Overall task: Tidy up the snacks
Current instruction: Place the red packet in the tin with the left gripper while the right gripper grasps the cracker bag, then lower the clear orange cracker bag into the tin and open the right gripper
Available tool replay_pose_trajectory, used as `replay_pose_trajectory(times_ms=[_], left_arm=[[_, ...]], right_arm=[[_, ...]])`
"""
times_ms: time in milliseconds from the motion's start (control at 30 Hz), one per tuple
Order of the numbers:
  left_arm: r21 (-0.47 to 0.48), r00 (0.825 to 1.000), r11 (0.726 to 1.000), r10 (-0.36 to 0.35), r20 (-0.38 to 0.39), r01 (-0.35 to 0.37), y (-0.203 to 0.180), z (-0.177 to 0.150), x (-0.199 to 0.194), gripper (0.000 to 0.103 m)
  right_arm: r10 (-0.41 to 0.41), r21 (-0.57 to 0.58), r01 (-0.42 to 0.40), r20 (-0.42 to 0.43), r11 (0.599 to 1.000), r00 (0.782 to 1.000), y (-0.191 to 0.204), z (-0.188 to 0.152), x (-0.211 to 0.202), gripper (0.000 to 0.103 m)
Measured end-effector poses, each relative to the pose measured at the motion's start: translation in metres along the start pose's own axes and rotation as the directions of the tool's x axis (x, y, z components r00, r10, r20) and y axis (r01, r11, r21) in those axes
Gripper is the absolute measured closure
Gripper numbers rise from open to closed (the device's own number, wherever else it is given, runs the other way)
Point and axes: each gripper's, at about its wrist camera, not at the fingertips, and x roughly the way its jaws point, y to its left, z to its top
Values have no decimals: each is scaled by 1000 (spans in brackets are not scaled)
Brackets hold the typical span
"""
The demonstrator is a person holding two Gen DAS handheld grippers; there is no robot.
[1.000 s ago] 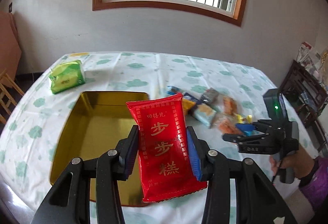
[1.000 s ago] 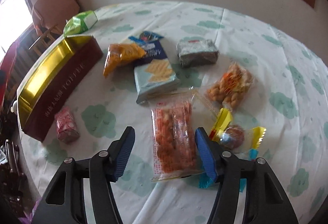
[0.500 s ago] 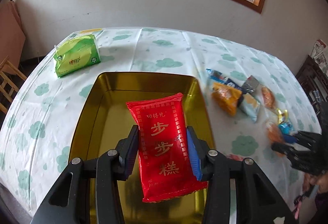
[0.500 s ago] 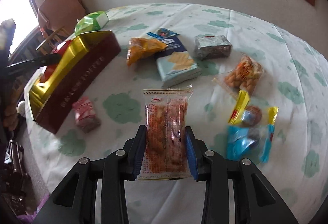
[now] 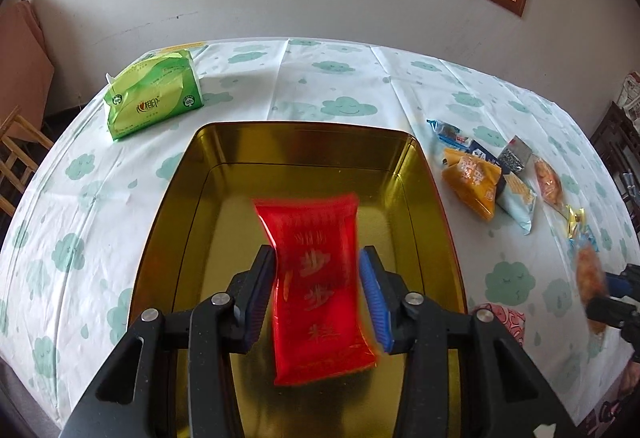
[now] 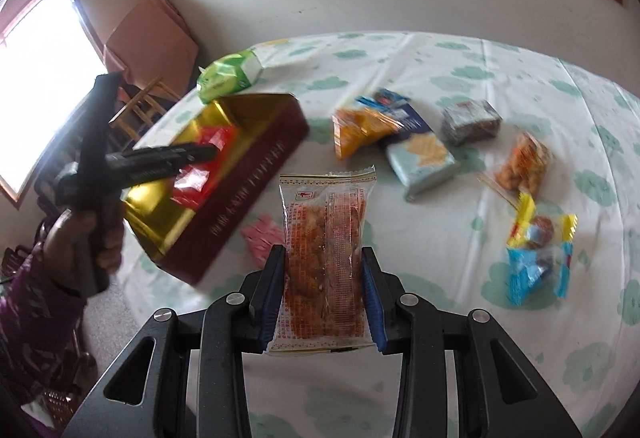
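Observation:
An open gold tin (image 5: 304,141) with maroon outer walls (image 6: 256,173) stands on the cloud-print tablecloth. My left gripper (image 5: 316,258) is shut on a red snack packet (image 5: 316,290) and holds it low over the tin's inside; in the right wrist view this left gripper (image 6: 200,153) reaches in from the left with the red packet (image 6: 218,135). My right gripper (image 6: 324,258) is shut on a clear packet of orange-brown fried snack (image 6: 326,222), held above the table to the right of the tin. It also shows blurred at the left wrist view's right edge, right gripper (image 5: 616,290).
A green tissue pack (image 5: 154,93) lies beyond the tin. Right of the tin lie an orange bag (image 6: 360,125), a pale blue cracker pack (image 6: 424,153), a dark grey pack (image 6: 470,121), a nut bag (image 6: 524,163), wrapped candies (image 6: 536,250) and a pink sweet (image 6: 264,238). A wooden chair (image 5: 16,149) stands left.
My left gripper carried the red packet over the tin and lower into it. My right gripper closed on the clear fried-snack packet and lifted it off the table.

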Motion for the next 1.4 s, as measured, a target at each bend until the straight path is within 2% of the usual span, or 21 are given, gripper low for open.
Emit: replay_pose_trajectory(times_ms=[200, 367, 433, 533, 733, 1000, 1400], left_arm=[[0, 999, 1000, 18, 27, -18, 2, 0, -7, 61], [-3, 996, 999, 47, 74, -47, 3, -5, -25, 50], [-8, 992, 997, 73, 99, -73, 4, -8, -36, 42], [-10, 986, 994, 105, 132, -105, 5, -13, -50, 37], [-7, 973, 986, 166, 163, -167, 11, -21, -71, 30], [-16, 957, 975, 223, 184, -224, 22, -26, -84, 27], [9, 945, 964, 258, 199, -265, 18, -30, -88, 25]], right_arm=[[62, 29, -63, 16, 998, 998, 15, 22, 0, 66], [122, 22, -123, 18, 992, 992, 34, 46, 12, 66], [132, 6, -133, 14, 991, 991, 43, 55, 18, 66], [151, 3, -151, 4, 989, 989, 54, 66, 33, 66], [139, 7, -139, -45, 990, 989, 69, 79, 68, 66], [120, 45, -116, -85, 992, 989, 74, 86, 106, 65], [98, 43, -96, -71, 995, 993, 77, 92, 120, 65]])
